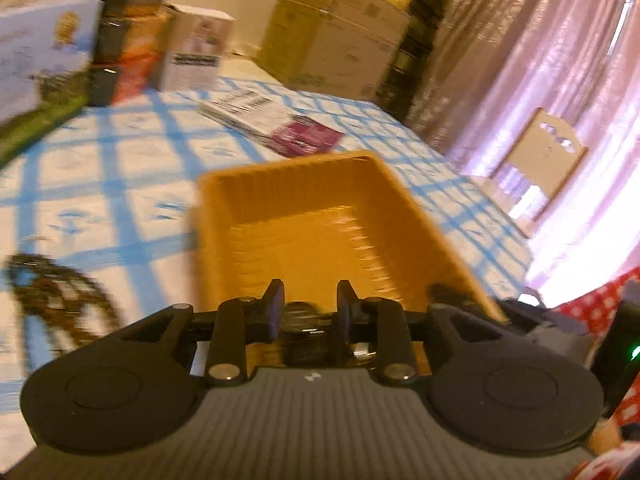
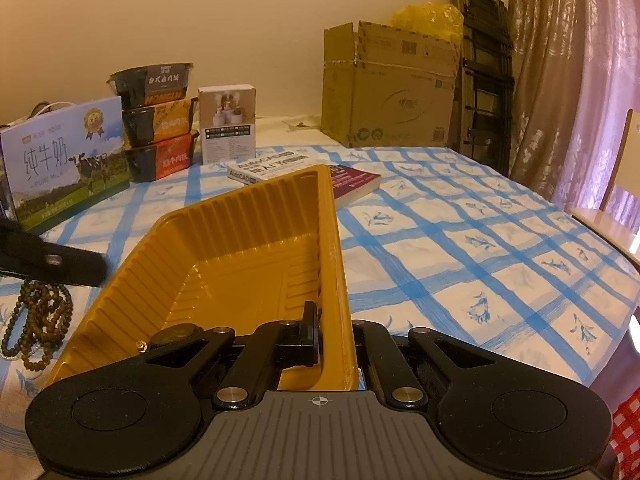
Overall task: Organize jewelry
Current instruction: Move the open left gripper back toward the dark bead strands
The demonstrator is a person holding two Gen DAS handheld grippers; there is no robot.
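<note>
Right wrist view: right gripper (image 2: pixel 334 334) pinches the yellow tray (image 2: pixel 224 248) wall at centre; beads (image 2: pixel 38 324) lie lower left; "AutoCAD" book (image 2: pixel 276 166) behind. Left gripper (image 1: pixel 308 304) stands narrowly open over the tray.

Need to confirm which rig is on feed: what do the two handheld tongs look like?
Both look alike: the left tongs and right tongs have matte black linkage arms with silver pivot pins, two round black discs at the outer corners, and a grey ribbed body between them. The fingers are short, flat and black. A small white mark sits on the body's front edge. No cables or sleeves are visible.
</note>
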